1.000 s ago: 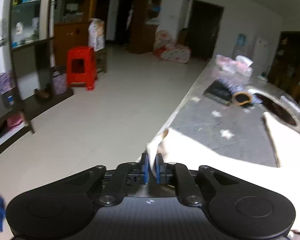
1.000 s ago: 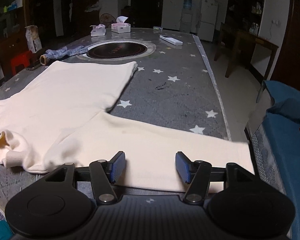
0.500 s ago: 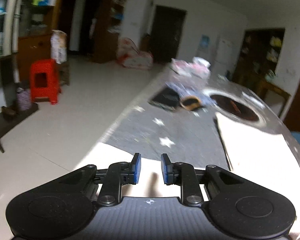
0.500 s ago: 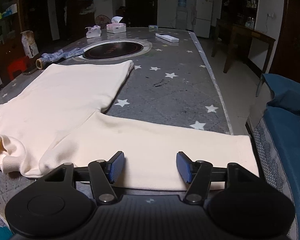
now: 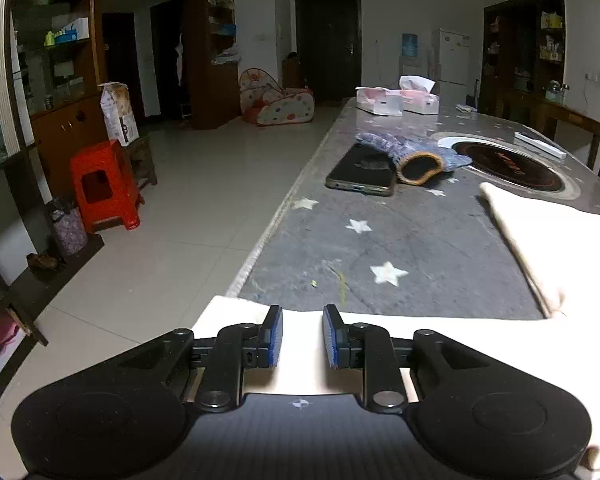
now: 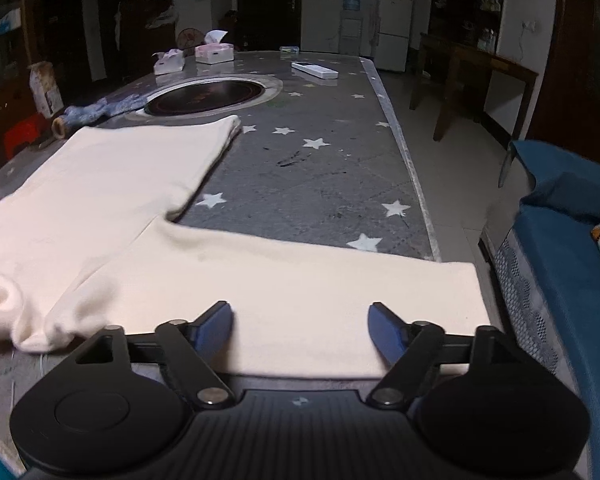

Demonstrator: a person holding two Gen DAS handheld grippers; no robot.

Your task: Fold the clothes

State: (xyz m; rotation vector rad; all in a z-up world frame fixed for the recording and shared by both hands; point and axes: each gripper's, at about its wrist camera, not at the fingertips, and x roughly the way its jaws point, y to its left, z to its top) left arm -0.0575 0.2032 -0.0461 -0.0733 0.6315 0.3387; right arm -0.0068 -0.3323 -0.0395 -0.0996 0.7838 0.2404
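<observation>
Fingers: our left gripper (image 5: 302, 336) has its blue pads parted a little, released, with the sleeve showing between them; our right gripper (image 6: 300, 330) is spread wide, grasping nothing.
Garment: we see the cream long-sleeved knit top (image 6: 112, 188) lying flat on the grey star-patterned table (image 6: 324, 176), one sleeve reaching to each table edge.
Beyond our left: a black phone (image 5: 362, 170) touching a blue knitted glove (image 5: 412, 152), two pink tissue boxes (image 5: 396, 102) further back.
Table centre: a round black inset cooktop (image 6: 208, 94) just past the hem, a white remote (image 6: 314, 69) beyond.
Off the table: a red plastic stool (image 5: 102, 184) on our left, a blue sofa (image 6: 568, 256) on our right.
</observation>
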